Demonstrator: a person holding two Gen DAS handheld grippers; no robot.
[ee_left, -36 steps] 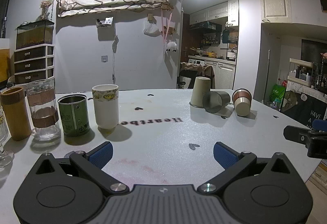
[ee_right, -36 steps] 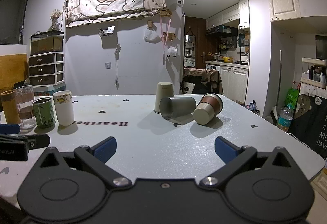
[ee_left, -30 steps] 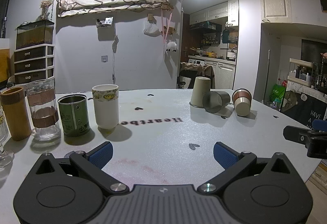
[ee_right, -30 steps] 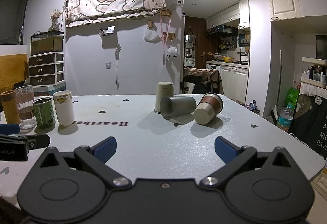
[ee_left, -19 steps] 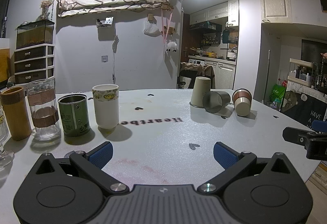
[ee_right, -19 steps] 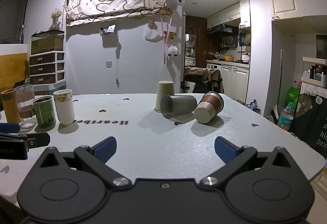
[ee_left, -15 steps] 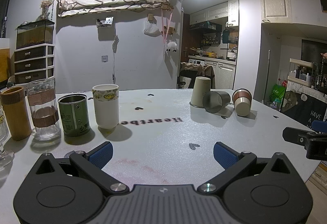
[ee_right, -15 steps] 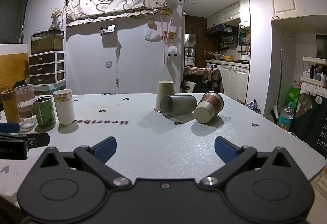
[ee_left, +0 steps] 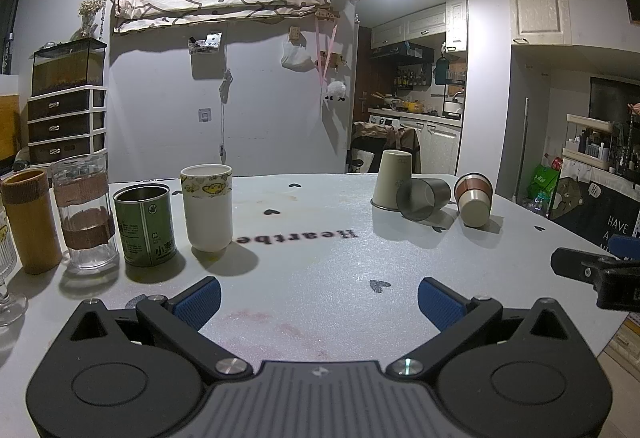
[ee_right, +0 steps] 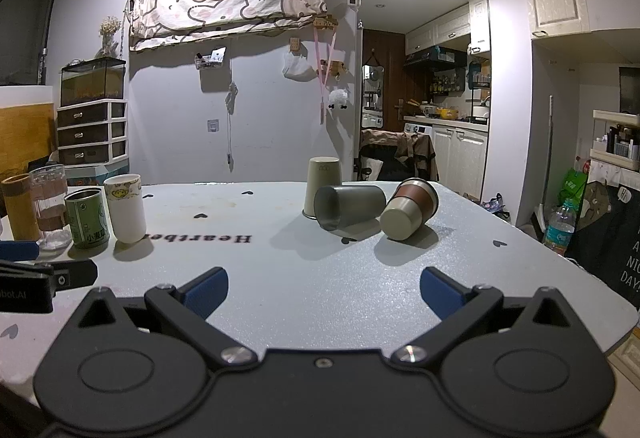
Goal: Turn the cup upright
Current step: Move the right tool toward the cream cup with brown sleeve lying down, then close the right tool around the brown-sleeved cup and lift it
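Sideways, grey cup (ee_right: 350, 207) beside others

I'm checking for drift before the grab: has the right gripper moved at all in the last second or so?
Yes, slightly. In the right wrist view the right gripper has eased forward: the grey cup on its side sits a touch closer and farther right than before.

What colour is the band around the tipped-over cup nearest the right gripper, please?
Reddish-brown, on a beige cup; clearest in the right wrist view.

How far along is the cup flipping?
Not begun. Left gripper and right gripper are both open and empty, short of the cups. The grey cup and banded cup lie sideways; the beige cup stands mouth-down. All three are left.
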